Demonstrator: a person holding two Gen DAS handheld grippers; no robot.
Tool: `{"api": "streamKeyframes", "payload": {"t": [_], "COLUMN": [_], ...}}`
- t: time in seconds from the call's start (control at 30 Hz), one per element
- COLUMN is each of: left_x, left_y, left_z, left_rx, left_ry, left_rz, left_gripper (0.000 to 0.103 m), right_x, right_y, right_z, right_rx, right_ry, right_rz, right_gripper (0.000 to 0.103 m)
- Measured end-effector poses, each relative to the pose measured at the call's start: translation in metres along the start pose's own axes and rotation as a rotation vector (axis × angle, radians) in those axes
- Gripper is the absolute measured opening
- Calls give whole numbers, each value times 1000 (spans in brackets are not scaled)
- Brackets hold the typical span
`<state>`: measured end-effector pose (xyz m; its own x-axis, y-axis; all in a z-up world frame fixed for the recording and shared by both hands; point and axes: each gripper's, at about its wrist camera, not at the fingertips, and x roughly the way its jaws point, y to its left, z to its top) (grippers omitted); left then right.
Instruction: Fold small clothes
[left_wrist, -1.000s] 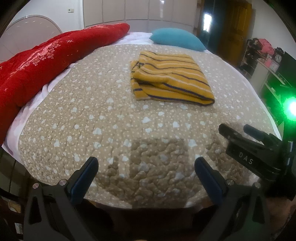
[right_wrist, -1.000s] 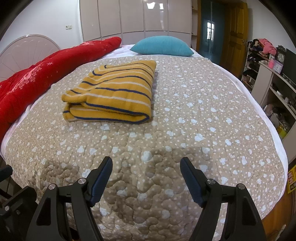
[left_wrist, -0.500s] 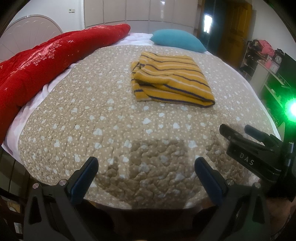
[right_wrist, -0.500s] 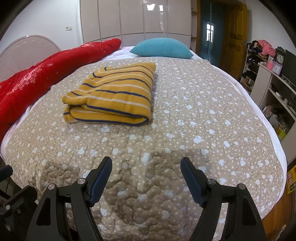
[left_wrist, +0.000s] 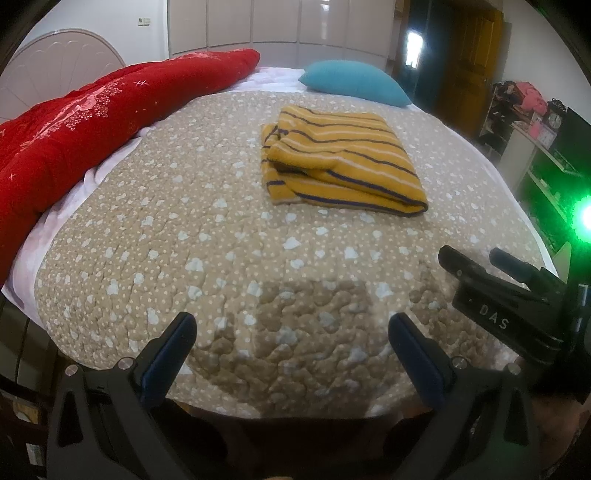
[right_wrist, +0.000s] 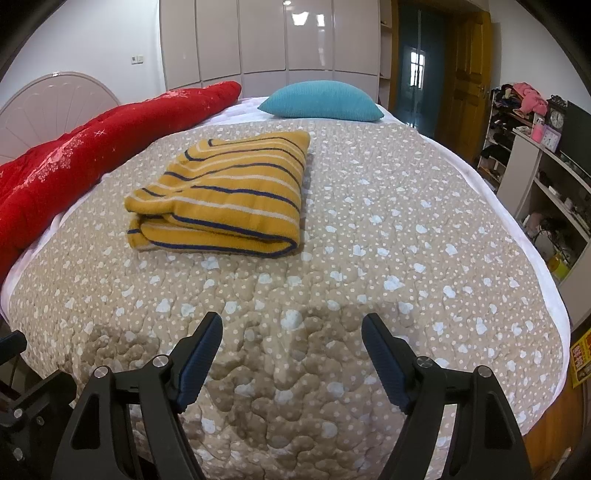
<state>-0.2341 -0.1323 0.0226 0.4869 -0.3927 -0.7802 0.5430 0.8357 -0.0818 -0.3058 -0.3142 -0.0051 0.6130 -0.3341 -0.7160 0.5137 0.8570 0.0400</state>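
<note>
A yellow garment with dark blue and white stripes (left_wrist: 340, 158) lies folded into a compact stack on the tan dotted quilt (left_wrist: 221, 236); it also shows in the right wrist view (right_wrist: 225, 199). My left gripper (left_wrist: 291, 325) is open and empty, above the quilt's near edge, well short of the garment. My right gripper (right_wrist: 291, 325) is open and empty, also near the front edge, with the garment ahead to the left. The right gripper's body (left_wrist: 502, 295) shows at the right of the left wrist view.
A red blanket (right_wrist: 85, 151) lies along the bed's left side. A teal pillow (right_wrist: 321, 101) sits at the far end. Shelves with clutter (right_wrist: 535, 147) stand to the right of the bed. A wooden door (right_wrist: 469, 74) is at the back right.
Both grippers stay open and nearly still. The view has shifted only slightly; the garment has not moved.
</note>
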Motion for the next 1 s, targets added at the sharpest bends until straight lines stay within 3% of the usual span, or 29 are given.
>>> {"api": "streamKeyframes", "payload": {"t": [1.0], "left_x": [1], "left_y": [1], "left_z": [-1], "left_rx": [-18], "left_ry": [-6], "left_rz": [-14], "left_gripper": [103], "right_x": [-6], "right_y": [1], "right_z": [0], "right_rx": [-2], "right_ry": [-24], "right_rz": [-9], "right_gripper": [84]}}
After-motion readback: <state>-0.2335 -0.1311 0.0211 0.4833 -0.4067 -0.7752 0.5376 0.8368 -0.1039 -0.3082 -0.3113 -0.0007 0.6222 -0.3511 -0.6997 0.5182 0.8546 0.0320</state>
